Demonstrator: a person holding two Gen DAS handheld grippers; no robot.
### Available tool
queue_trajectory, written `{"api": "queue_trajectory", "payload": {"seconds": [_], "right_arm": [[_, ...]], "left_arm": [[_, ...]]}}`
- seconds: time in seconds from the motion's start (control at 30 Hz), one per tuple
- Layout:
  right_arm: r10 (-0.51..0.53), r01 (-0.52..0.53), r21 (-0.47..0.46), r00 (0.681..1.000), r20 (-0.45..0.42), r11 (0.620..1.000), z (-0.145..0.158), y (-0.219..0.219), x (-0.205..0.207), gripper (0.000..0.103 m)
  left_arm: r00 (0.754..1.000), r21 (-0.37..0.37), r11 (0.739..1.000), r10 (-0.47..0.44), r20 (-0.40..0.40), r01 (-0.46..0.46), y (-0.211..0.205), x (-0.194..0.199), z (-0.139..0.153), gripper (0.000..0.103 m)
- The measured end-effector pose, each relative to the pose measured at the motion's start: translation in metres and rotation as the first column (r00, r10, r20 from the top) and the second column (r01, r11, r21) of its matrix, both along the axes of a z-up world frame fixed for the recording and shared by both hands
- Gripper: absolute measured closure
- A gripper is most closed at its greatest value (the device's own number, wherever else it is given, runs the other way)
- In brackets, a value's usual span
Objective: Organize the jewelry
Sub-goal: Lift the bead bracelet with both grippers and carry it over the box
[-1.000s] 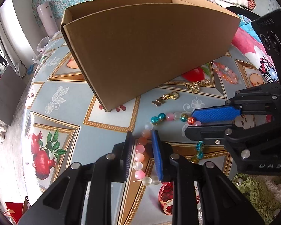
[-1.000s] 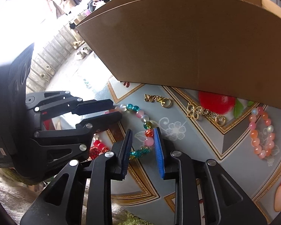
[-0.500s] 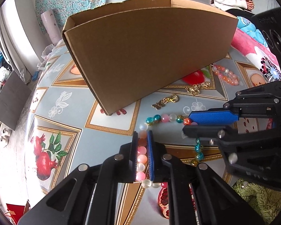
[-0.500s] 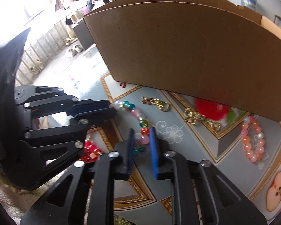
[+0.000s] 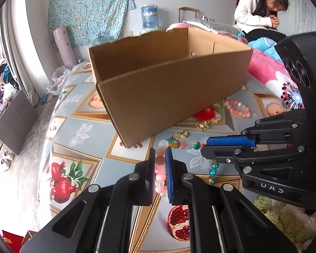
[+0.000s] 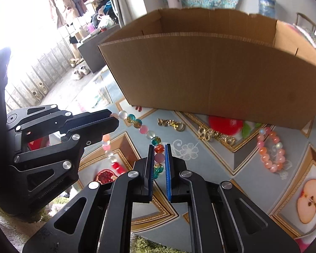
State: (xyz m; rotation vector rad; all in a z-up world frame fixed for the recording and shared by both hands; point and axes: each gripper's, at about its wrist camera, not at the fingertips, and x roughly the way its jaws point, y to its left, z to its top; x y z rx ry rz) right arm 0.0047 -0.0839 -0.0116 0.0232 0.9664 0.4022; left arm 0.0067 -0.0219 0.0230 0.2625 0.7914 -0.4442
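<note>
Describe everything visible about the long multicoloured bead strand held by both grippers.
The long strand of round glassy beads, pink, frosted white, teal, amber and red, is pinched at two spots: the left gripper is shut on its pink end, the right gripper on a red and pink stretch. Between them it spans above the patterned tablecloth; looser beads hang below.

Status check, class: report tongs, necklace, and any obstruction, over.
Left tongs and right tongs both shut on bead necklace. Cardboard box open ahead; near wall to clear.
</note>
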Motion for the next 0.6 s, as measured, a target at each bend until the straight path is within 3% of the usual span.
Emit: {"api": "queue_trajectory", "payload": {"seconds": [0.17,0.33,0.6], "right_arm": [[-0.019,0.021,-0.013,0.996,0.090,1.000,0.025,-0.010,-0.024,0.096],[-0.037,0.031,0.034,0.983,0.181,0.999,0.061,-0.026,-0.038,0.096],[-0.028,0.025,0.013,0.932,0.361,1.000,0.113,-0.044,-0.024,0.096]], "left_arm": [[0.998,-0.037,0.999,-0.011,0.058,0.014,0.000,-0.009,0.026,0.094],[0.990,-0.077,0.996,-0.041,0.135,0.052,-0.002,-0.013,0.065,0.094],[0.946,-0.108,0.988,-0.069,0.317,0.109,-0.010,-0.007,0.129,0.094]]}}
